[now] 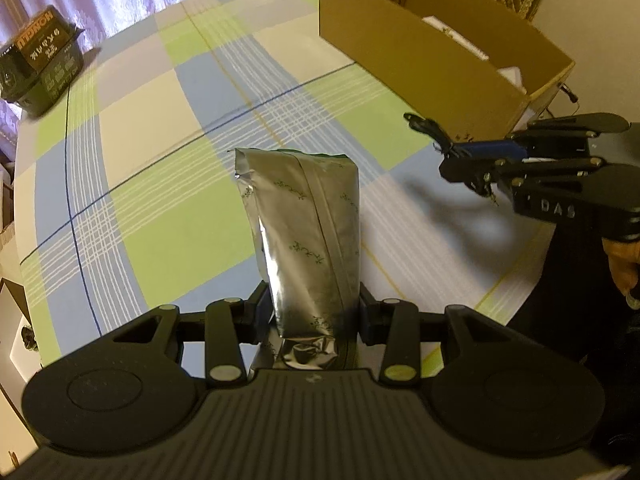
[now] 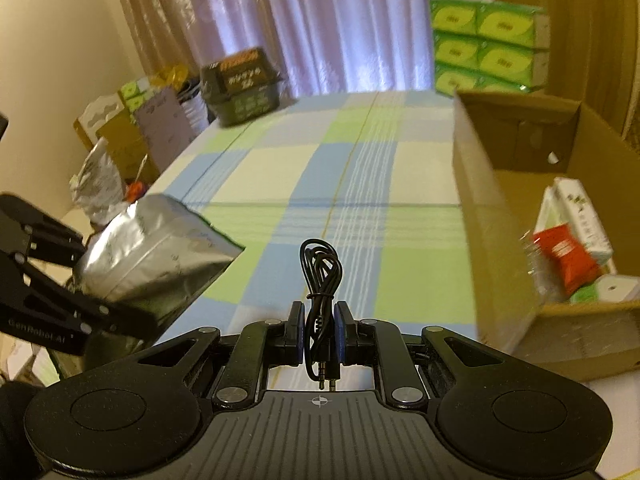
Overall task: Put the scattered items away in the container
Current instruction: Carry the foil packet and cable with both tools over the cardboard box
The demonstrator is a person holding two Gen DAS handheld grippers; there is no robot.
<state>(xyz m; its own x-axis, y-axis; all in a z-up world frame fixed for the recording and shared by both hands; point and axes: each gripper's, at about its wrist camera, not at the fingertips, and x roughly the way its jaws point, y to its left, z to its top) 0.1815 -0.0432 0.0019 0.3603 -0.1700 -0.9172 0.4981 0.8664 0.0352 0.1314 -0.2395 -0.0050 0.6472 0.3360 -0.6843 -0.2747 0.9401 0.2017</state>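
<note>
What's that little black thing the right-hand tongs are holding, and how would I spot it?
Start at the big open cardboard box on the checked tablecloth. Just left of it, the right tongs pinch a coiled black audio cable, its two metal plugs hanging down. It is thin and dark, unlike the bulky silver foil pouch in the left tongs.

The left claw (image 2: 120,322) reads "GenRobot.AI"; the right claw (image 1: 452,156) reads "DAS".
</note>
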